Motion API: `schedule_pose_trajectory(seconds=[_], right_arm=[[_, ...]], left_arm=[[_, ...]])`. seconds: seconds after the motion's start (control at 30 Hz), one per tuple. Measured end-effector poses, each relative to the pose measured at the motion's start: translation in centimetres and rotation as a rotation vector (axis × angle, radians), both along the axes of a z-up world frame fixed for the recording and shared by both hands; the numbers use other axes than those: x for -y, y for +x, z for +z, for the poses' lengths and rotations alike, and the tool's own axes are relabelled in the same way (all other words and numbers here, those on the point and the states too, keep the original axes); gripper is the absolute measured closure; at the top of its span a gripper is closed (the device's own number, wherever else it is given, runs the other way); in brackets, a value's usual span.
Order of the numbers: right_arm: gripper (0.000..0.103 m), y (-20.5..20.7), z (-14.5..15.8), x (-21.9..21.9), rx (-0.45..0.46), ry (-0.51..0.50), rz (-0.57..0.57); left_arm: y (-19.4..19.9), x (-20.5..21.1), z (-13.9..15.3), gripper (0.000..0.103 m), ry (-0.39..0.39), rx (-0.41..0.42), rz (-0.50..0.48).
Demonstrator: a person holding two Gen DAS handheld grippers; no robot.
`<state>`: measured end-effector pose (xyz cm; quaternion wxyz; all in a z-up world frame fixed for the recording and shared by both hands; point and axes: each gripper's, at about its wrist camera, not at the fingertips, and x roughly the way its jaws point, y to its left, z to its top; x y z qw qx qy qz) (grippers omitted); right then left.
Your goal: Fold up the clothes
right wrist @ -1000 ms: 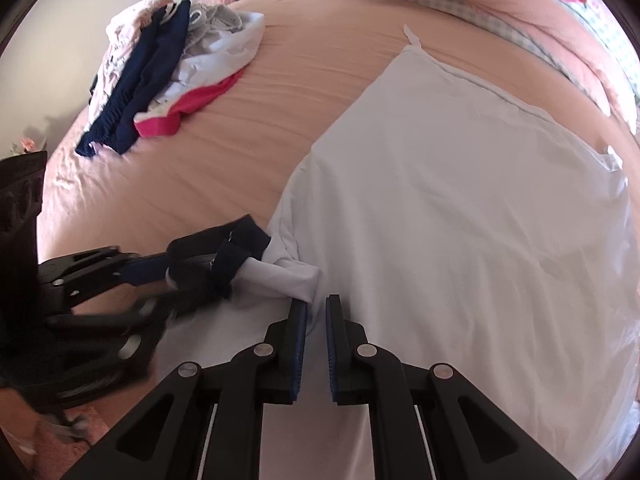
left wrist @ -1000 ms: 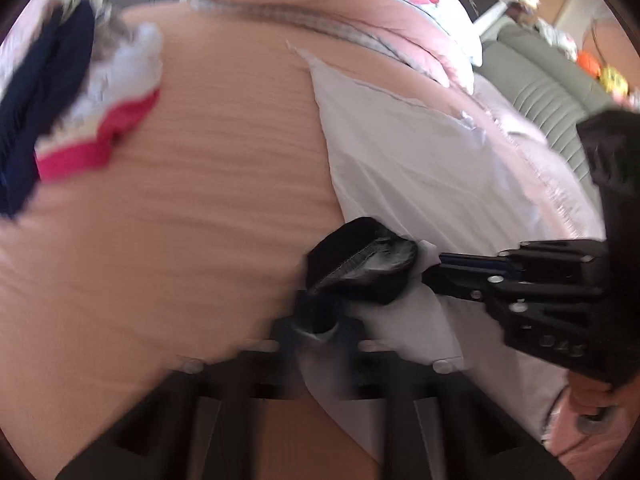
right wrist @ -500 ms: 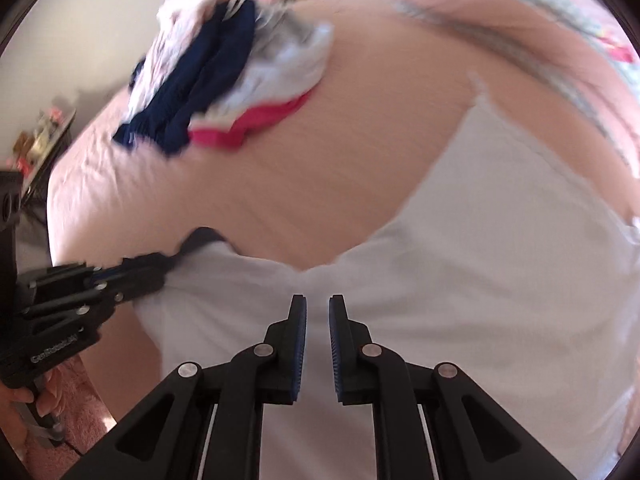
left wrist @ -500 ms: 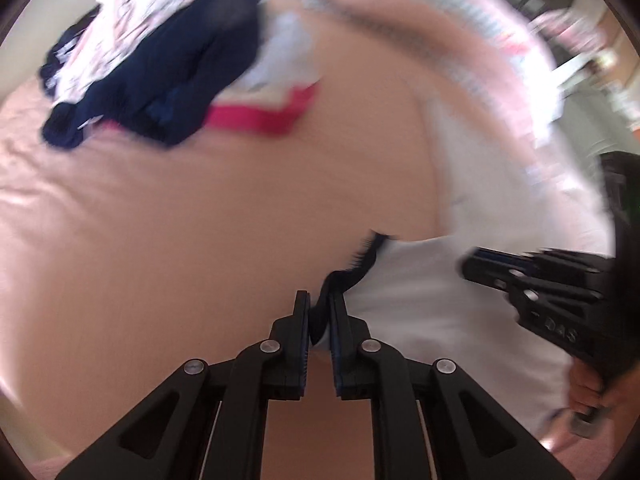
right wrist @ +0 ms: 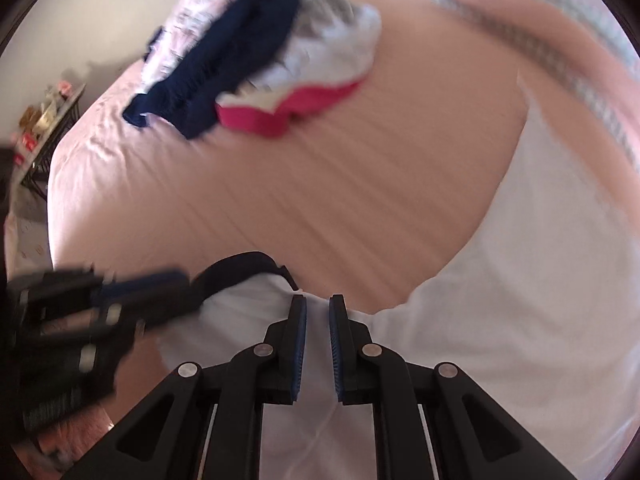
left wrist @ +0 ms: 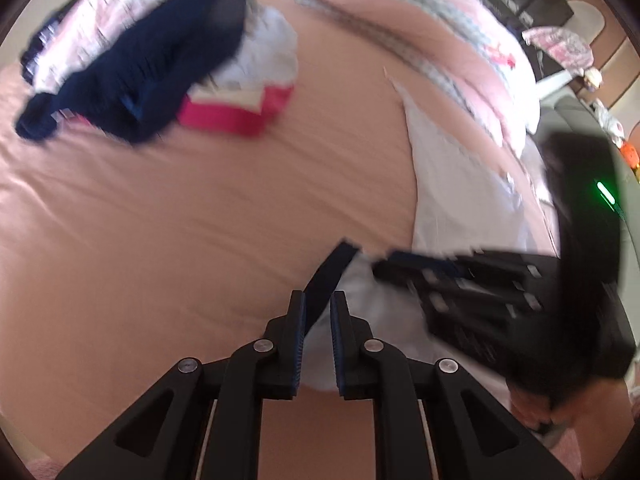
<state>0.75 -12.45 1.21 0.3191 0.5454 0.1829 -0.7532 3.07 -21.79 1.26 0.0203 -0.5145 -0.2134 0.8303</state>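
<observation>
The left hand-held gripper (left wrist: 318, 312) has its jaws nearly closed on the dark blue trim (left wrist: 330, 270) at one edge of a white shirt (left wrist: 456, 196), with white cloth bunched between and below the pads. The right hand-held gripper (right wrist: 318, 316) stands just beside it, jaws narrowed to a slim gap with white cloth in that gap; it looks clamped on the same edge, a little further along, though blur keeps me from being sure how firm that hold is. Between the two, the trim runs as a dark arc and the edge is lifted off the bed (left wrist: 192, 220), while the rest of the shirt lies spread flat toward the pink quilt (left wrist: 440, 36).

Judging from this, an edge of the shirt is being carried for a fold. To do that well, keep both grips level and the cloth between them taut, so the lifted edge travels as one straight line. Move both hands at the same pace and keep the far part of the shirt lying flat, so it does not drag. Lay the edge down square to the opposite side before loosening either grip.

Well apart, at the far side of the bed, sits a pile of clothes (left wrist: 152, 60), navy, white and pink.
</observation>
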Motion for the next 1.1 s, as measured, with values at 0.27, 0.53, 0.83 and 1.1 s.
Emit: schedule_pose_trajectory(seconds=[0.27,0.53,0.83,1.1], right_arm=[[0.093,-0.5,3.1,-2.6,-0.049,-0.092,-0.098],[0.092,7.7,0.6,-5.9,0.175,-0.114,0.084],[0.092,10.5,2.7,-6.5,0.125,-0.094,0.100],[0.092,7.6,1.0,-3.3,0.165,-0.132,0.037]], left_arm=[[0.2,-0.6,1.2,0.092,-0.055,-0.070,-0.009],[1.0,-1.8,0.4,0.088,-0.091,-0.036,-0.080],[1.8,-0.1,-0.2,0.088,0.046,-0.014,0.024],[3.0,-0.7,-0.3,0.088,-0.028,0.012,-0.017]])
